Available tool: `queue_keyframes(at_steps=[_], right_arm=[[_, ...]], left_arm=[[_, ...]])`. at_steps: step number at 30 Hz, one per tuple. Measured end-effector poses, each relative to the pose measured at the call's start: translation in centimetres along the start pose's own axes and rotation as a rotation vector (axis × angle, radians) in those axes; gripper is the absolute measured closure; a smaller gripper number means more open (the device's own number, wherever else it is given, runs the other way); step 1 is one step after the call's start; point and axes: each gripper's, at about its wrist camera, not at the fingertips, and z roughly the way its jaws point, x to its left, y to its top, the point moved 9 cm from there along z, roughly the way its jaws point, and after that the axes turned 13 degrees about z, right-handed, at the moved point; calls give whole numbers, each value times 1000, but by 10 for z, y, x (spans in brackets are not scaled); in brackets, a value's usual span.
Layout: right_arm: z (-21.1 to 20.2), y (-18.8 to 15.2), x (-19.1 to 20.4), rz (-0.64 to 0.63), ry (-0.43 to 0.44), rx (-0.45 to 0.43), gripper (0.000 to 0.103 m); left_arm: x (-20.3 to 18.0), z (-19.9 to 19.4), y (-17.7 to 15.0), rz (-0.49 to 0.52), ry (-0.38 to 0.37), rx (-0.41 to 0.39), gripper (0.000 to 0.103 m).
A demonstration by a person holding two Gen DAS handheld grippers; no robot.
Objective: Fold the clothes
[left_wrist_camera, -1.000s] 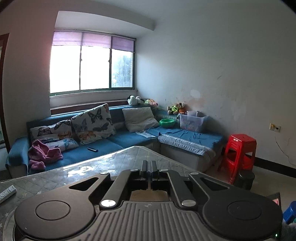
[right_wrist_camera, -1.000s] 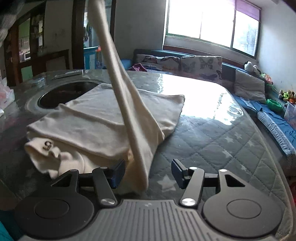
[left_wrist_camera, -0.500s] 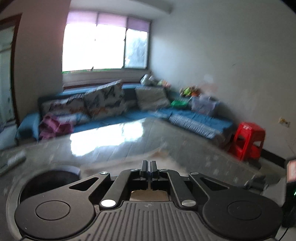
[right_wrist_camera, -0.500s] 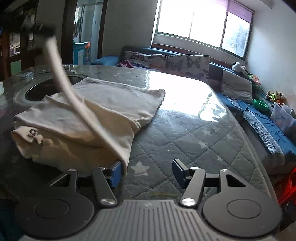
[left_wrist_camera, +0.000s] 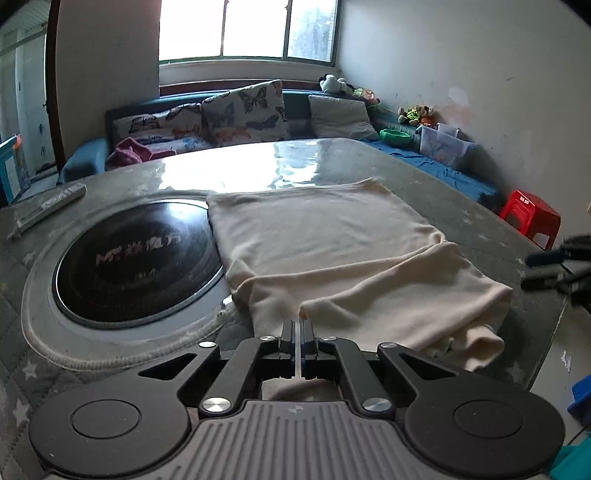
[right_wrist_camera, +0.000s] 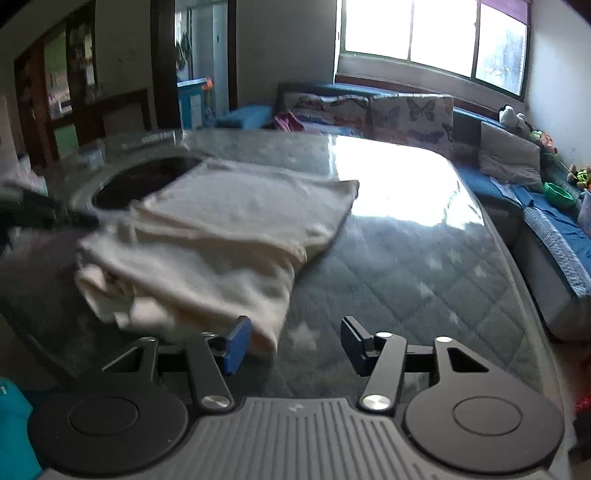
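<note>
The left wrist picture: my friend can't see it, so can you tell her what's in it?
A cream garment lies folded on a quilted grey table, and the left gripper at the bottom is shut on its near edge. A round black cooktop sits left of it. A blue sofa with butterfly cushions stands under a bright window.

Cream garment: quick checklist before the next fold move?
1. Left gripper grip on cream garment: ok, jaws shut on a fold edge.
2. Right gripper grip: not ok, jaws closing, garment corner beside one pad, not pinched.
3. Layers flat: not ok, near end bunched.
4. Garment clear of black round inset: not ok, its edge overlaps the rim.
5. Garment wholly on table: cannot tell at the near edge.
</note>
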Motion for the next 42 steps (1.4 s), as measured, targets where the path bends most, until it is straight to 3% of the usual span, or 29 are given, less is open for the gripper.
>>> queue_keyframes(at_steps=[4,6,7,11,14,17,21,24,28,34,39,42], right_arm=[[18,21,6,-25,30,-16,57],[29,29,10,-40,41,-12,60],[34,31,11,-45,47,-9,62],[54,38,15,-76,55,-2,67],[67,41,17,-97,65,11,72],[73,41,22,-127,78,19,76],[81,40,23,-154,86,23,80],[87,37,21,-153,83,32,84],[89,34,16,-144,62,27,97],[91,32,13,-135,40,18,96],[75,41,20,-144,52,-23,92],[70,42,31,-156,82,-29,78]], left_arm=[[-7,3,10,12,-15,-24,91],[-11,10,14,29,-14,-19,69],[-12,15,14,36,-8,-10,69],[-14,33,12,35,-16,25,70],[-15,42,10,34,-23,43,87],[-14,39,15,44,-11,24,95],[-13,23,37,60,5,-50,96],[-10,20,42,61,10,-63,96],[-8,31,29,58,6,-6,96],[2,43,16,34,41,51,94],[10,30,21,18,72,25,93],[-1,25,31,30,21,-14,93]])
